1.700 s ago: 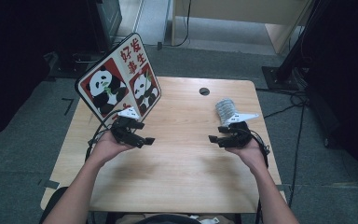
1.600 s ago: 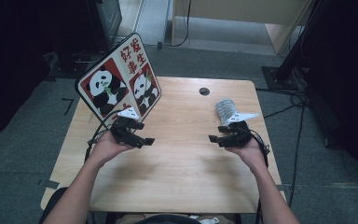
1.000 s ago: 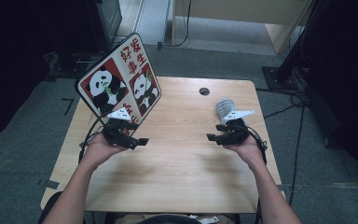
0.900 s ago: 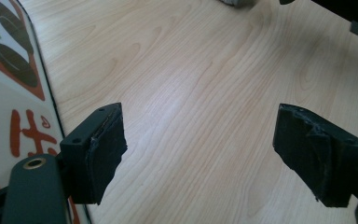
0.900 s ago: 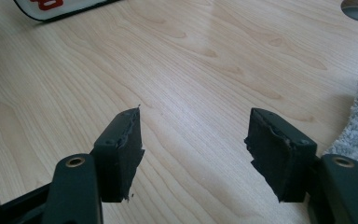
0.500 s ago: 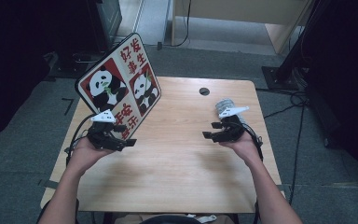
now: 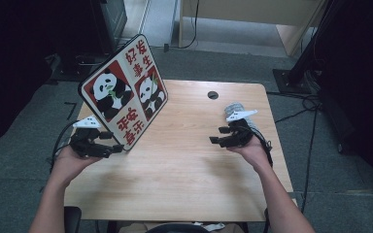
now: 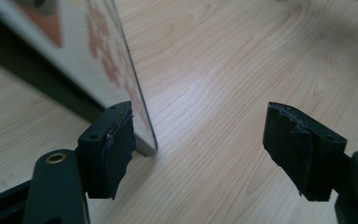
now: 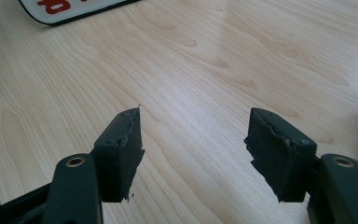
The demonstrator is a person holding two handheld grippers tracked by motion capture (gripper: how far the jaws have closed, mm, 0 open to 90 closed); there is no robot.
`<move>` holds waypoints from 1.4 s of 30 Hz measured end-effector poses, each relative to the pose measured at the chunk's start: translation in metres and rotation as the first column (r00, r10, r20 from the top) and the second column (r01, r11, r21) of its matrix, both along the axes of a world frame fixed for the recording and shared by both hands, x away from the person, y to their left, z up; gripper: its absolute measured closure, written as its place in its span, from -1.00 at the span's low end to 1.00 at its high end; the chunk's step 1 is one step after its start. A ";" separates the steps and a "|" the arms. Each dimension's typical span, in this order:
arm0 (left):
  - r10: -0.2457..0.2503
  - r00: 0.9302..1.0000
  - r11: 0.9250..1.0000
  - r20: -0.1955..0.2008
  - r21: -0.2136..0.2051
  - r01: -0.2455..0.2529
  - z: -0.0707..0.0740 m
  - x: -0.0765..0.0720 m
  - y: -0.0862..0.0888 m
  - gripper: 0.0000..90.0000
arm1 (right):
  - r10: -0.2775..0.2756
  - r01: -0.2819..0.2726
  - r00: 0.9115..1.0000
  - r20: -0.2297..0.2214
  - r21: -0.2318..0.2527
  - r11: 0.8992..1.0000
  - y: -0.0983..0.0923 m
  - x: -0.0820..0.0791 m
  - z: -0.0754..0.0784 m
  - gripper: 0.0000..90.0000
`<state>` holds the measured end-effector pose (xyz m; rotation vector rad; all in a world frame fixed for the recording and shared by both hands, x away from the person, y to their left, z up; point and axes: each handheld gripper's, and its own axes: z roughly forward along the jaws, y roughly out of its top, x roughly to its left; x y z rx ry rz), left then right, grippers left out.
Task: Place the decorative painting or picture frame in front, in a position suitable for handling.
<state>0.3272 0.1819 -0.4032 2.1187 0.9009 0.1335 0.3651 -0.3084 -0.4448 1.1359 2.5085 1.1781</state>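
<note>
Holding the left gripper low at the near bottom corner of the panda board, jaws standing wide apart, with that corner sitting just inside the gap and hard by one pad in the left gripper view, nothing clamped yet. Keeping the right gripper parted too, gripping nothing, hanging over bare wood of the table well apart from the board, with a pale grey bundle just behind it. Noting the board standing tilted at the left rear of the table, leaning on what looks like a dark support behind it. Judging the risks from here: closing on so little of the corner, so near one pad, probably meaning a thin bite and the glossy face sliding out; nudging the edge sideways with that pad before the other arrives, likely pivoting or toppling a panel that is balancing on its lower edge; lifting by one corner alone, letting the board swing and knock the table; leaving the right gripper too far off for steadying it in time
</note>
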 end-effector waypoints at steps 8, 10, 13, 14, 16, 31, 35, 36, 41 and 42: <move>0.057 0.998 0.998 0.002 -0.020 -0.057 0.009 0.002 0.027 -0.43 | 0.010 -0.010 1.000 0.000 -0.011 1.000 0.004 -0.001 0.000 -0.20; 0.080 0.997 0.997 -0.007 -0.022 -0.080 0.009 0.006 0.036 -0.43 | 0.006 -0.006 1.000 0.001 -0.016 1.000 0.003 -0.001 0.000 -0.21; 0.095 0.995 0.995 -0.017 -0.021 -0.095 0.013 0.013 0.043 -0.43 | -0.002 0.002 1.000 -0.006 -0.017 1.000 0.002 -0.001 0.000 -0.21; 0.092 0.996 0.996 -0.016 -0.018 -0.092 0.017 0.015 0.044 -0.43 | -0.001 0.001 1.000 -0.005 -0.016 1.000 0.002 -0.001 0.000 -0.21; 0.094 0.996 0.995 -0.012 -0.035 -0.094 0.027 0.021 0.046 -0.43 | 0.003 -0.003 1.000 -0.003 -0.017 1.000 0.002 -0.001 0.000 -0.21; 0.104 0.994 0.994 -0.024 -0.011 -0.104 0.081 0.065 0.040 -0.41 | 0.004 -0.004 1.000 -0.008 -0.029 1.000 0.002 -0.001 -0.001 -0.21; 0.090 0.996 0.996 -0.012 -0.002 -0.090 0.101 0.078 0.035 -0.41 | 0.003 -0.003 1.000 -0.011 -0.034 0.999 0.004 -0.001 -0.002 -0.21; 0.087 0.996 0.996 -0.015 -0.003 -0.087 0.104 0.081 0.034 -0.40 | 0.007 -0.007 1.000 -0.011 -0.035 0.999 0.004 -0.001 -0.002 -0.21; 0.078 0.996 0.996 -0.034 0.038 -0.076 0.118 0.099 0.026 -0.40 | 0.014 -0.014 1.000 -0.009 -0.046 0.999 0.006 -0.002 -0.003 -0.21; 0.078 0.996 0.996 -0.032 0.039 -0.076 0.122 0.103 0.025 -0.40 | 0.014 -0.014 1.000 -0.009 -0.046 0.999 0.006 -0.002 -0.003 -0.21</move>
